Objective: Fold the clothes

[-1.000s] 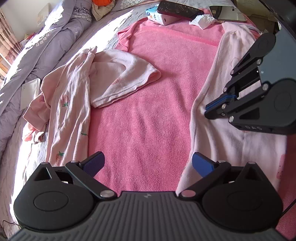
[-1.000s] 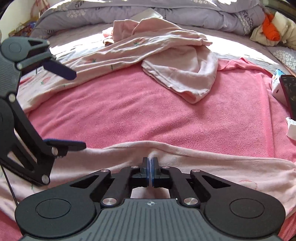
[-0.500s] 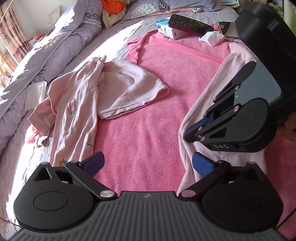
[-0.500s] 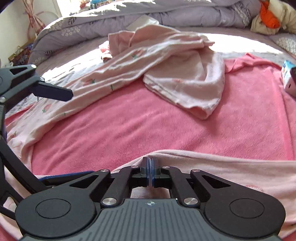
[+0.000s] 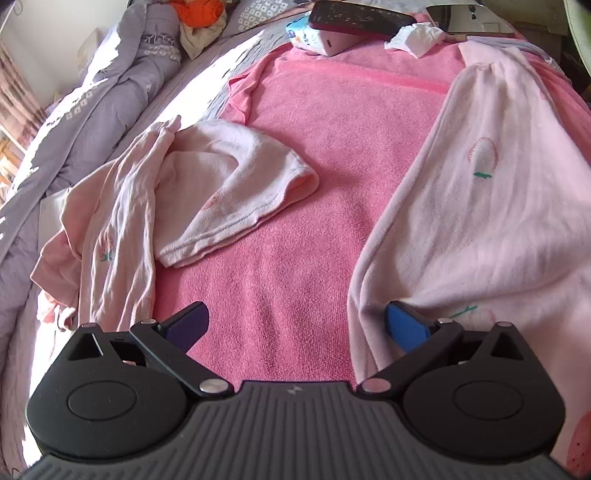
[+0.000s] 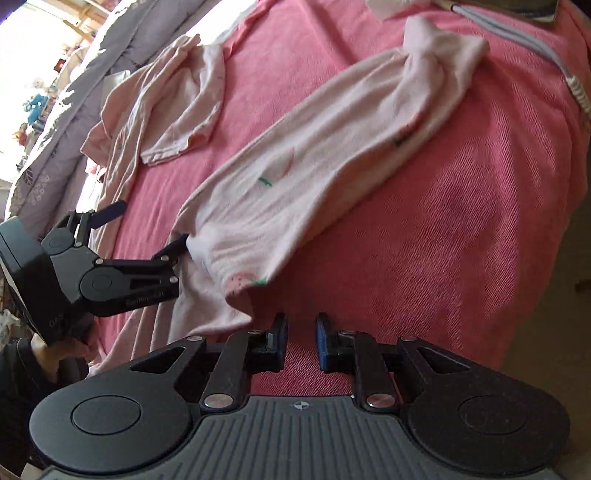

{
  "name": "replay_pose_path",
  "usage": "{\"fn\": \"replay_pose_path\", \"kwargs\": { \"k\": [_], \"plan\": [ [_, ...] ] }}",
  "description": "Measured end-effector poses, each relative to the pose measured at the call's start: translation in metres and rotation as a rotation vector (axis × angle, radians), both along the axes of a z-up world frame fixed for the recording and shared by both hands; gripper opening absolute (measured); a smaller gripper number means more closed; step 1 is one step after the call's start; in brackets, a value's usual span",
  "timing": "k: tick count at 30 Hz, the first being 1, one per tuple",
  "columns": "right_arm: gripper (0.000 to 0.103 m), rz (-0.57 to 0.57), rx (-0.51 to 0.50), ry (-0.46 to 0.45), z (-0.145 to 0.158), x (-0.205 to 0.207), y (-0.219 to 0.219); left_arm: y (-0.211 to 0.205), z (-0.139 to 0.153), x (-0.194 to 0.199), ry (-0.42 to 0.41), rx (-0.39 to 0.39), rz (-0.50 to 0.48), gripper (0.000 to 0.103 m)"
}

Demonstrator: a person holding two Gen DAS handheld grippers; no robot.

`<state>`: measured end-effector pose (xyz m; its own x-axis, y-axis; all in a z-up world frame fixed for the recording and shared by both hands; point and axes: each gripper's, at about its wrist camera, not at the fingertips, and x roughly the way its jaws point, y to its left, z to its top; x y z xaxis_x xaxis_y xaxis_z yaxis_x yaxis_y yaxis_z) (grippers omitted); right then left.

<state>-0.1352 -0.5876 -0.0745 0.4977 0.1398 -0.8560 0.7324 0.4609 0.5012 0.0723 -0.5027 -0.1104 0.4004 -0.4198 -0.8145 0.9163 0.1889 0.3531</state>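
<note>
Pale pink garment with strawberry print (image 6: 332,162) stretched in a long band across the pink towel (image 6: 461,206), running from the upper right of the right wrist view down to the lower left, where the near end bunches and folds over just above the right gripper (image 6: 300,338). Right gripper's jaws opening, a narrow gap between the blue pads, nothing in that gap but bare towel; garment's folded corner just up and to the left of the left pad, close but not between the pads. In the left wrist view the same garment (image 5: 480,192) along the right side of the frame, from the top right down to the lower right, its inner edge draped just beside the right finger (image 5: 406,326) of the left gripper (image 5: 295,325). Left gripper's jaws wide apart, clamped on nothing; towel (image 5: 314,240) visible between them, left finger (image 5: 186,325) over bare towel. Same gripper seen from outside at centre left of the right wrist view (image 6: 146,236), one finger tip at the garment's edge; touching or merely near, cannot tell. Person's hand (image 6: 59,347) on its handle at lower left. Second pale pink garment (image 5: 166,206) crumpled at left of the left wrist view, well apart from both grippers. Grey-lilac quilt (image 5: 92,110) beyond it at upper left. Dark remote (image 5: 362,18), small box (image 5: 321,38) and crumpled tissue (image 5: 417,37) along the top edge.
</note>
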Motion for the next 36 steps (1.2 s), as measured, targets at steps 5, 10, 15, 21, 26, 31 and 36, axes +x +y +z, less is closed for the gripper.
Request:
{"fn": "replay_pose_path", "kwargs": {
  "k": [5,10,15,21,26,31,36],
  "plan": [
    [0.042,-0.07,0.046,-0.077,-0.007,0.018,0.004,-0.003,0.001,0.015,0.065,-0.001,0.07,0.103],
    [0.041,-0.057,0.099,-0.181,-0.002,0.017,0.01,-0.006,0.0,0.013,0.059,0.012,0.087,0.103],
    [0.041,-0.087,0.192,-0.241,-0.027,0.043,0.013,-0.005,0.0,0.019,0.094,0.011,0.129,0.103],
    [0.004,-0.116,0.22,-0.182,-0.036,0.049,0.007,-0.007,-0.001,0.019,0.065,0.021,0.11,0.103],
    [0.002,-0.145,0.182,-0.092,-0.021,0.01,0.001,-0.007,-0.002,0.02,0.07,0.018,0.109,0.103],
    [0.011,-0.096,0.189,-0.122,-0.01,-0.002,0.005,-0.006,-0.002,0.021,0.085,0.009,0.124,0.103],
    [0.067,-0.06,0.135,-0.18,-0.001,0.04,0.018,-0.007,-0.001,0.022,0.093,0.012,0.131,0.103]
  ]
}}
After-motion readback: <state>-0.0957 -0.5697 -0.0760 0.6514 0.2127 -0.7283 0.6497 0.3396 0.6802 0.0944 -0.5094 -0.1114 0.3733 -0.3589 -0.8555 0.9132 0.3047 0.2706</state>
